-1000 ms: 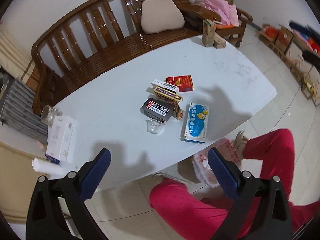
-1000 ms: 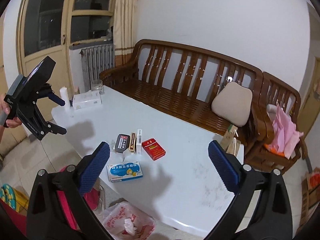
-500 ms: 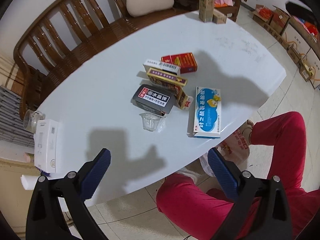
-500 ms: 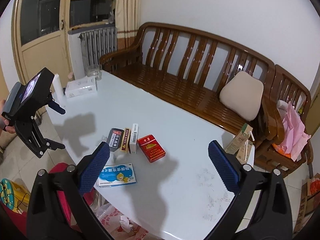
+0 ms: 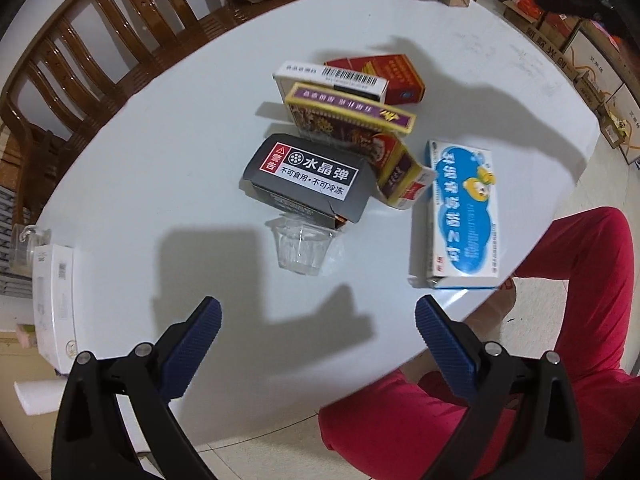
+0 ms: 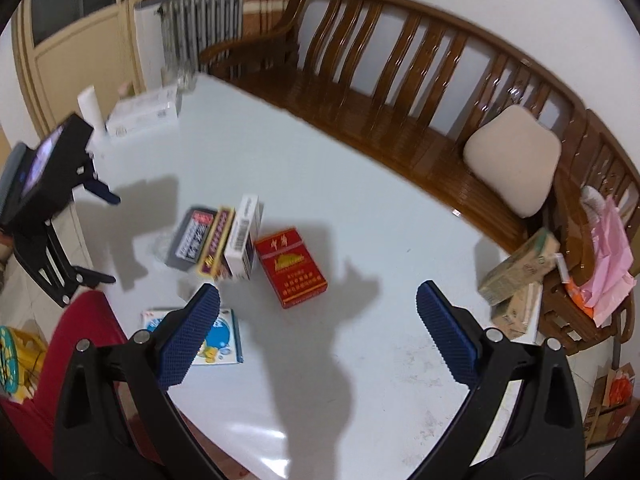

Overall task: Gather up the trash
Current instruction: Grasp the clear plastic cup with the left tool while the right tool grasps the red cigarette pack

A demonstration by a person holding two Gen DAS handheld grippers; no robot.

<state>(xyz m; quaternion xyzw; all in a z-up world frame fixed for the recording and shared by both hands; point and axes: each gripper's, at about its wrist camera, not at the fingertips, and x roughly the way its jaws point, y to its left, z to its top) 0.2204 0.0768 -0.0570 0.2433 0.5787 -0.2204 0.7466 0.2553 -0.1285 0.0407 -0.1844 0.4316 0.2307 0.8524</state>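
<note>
Two grippers, left gripper (image 5: 316, 312) and right gripper (image 6: 318, 300), hang empty with jaws apart above the white table (image 5: 168, 168). Centre frame, boxes cluster around the clear cup (image 5: 302, 248); the blue box (image 5: 464, 212) overhangs the table's lower-right edge. Only the right view shows the bench cushion (image 6: 514, 168) whole.

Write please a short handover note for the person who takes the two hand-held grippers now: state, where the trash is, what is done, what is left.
Left hand-held gripper: open, empty, above the table edge, facing the clear plastic cup.
Right hand-held gripper: open, empty, near the red pack.
Trash in one cluster mid-table: black box, purple box, white box, blue box.
Done: nothing gripped.
Left: everything.
</note>
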